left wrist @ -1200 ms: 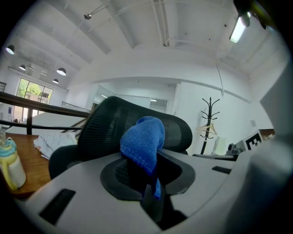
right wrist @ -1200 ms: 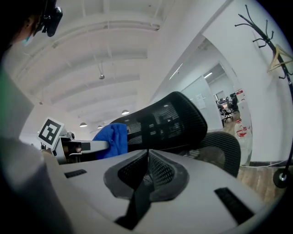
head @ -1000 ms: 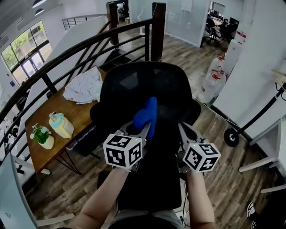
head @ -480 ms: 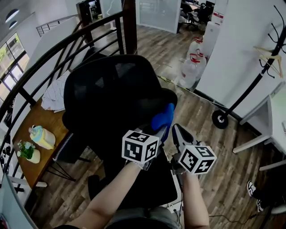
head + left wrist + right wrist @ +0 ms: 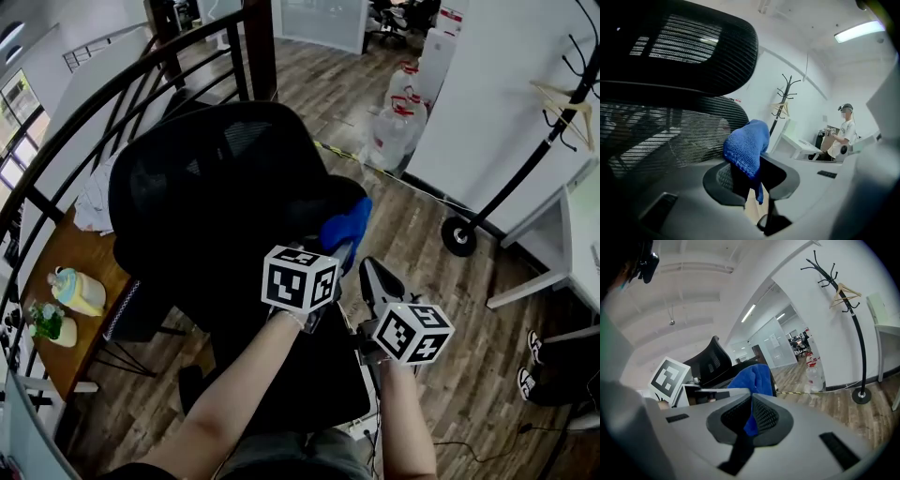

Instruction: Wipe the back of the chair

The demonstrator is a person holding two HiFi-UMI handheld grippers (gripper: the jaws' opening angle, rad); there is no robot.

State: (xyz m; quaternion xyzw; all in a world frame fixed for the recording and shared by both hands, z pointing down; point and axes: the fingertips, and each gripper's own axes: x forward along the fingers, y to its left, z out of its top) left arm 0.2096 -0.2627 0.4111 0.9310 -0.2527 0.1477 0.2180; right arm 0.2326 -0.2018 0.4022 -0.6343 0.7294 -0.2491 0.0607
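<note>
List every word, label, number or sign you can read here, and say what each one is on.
No text can be read in any view.
Left marker cube: black-and-white square pattern only, no letters or digits.
Right marker cube: the same, pattern only.
Water jugs: any label is too small and blurred to read.

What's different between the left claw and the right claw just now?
The left gripper clamps a blue cloth; the right gripper's jaws are together, apparently on nothing. The left gripper reaches further forward toward the chair, while the right gripper sits nearer the person. Both are hand-held.
</note>
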